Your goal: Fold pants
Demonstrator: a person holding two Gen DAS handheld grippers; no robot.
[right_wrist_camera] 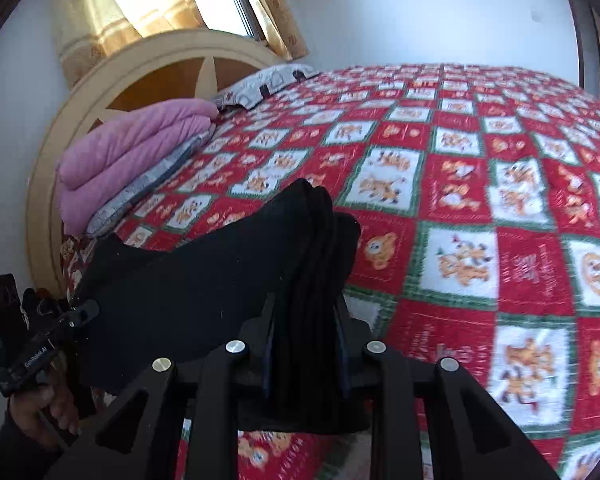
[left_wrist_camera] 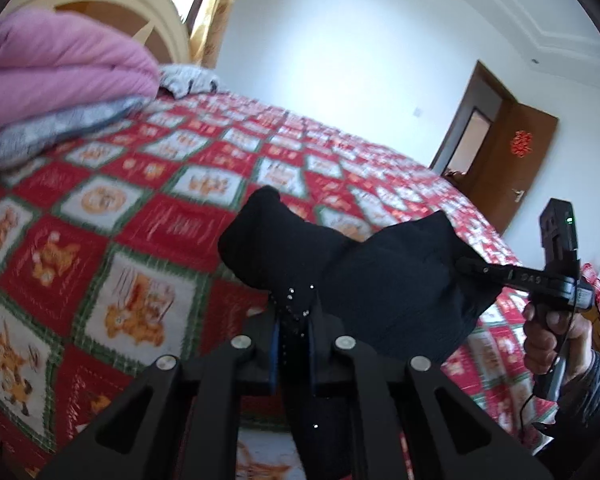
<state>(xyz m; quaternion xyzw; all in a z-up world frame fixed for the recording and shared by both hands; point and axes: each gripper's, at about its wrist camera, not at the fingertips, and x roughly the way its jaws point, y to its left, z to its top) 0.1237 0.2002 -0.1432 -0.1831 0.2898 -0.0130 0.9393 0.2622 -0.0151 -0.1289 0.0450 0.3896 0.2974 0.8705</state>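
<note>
Pants (left_wrist_camera: 384,276), black, held clear above the red patterned bedspread (left_wrist_camera: 112,240), slung between your two tools. Left gripper (left_wrist_camera: 294,320) clamped on one bunched end; right gripper (right_wrist_camera: 304,320) clamped on several stacked layers. Keep both ends level and taut; lower together so layers land aligned, then release.

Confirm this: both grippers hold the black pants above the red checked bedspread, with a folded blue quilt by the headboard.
One error: the folded quilt is pink, not blue, as the right wrist view shows. Both grippers, left and right, do hold the black pants above the red checked bedspread.
</note>
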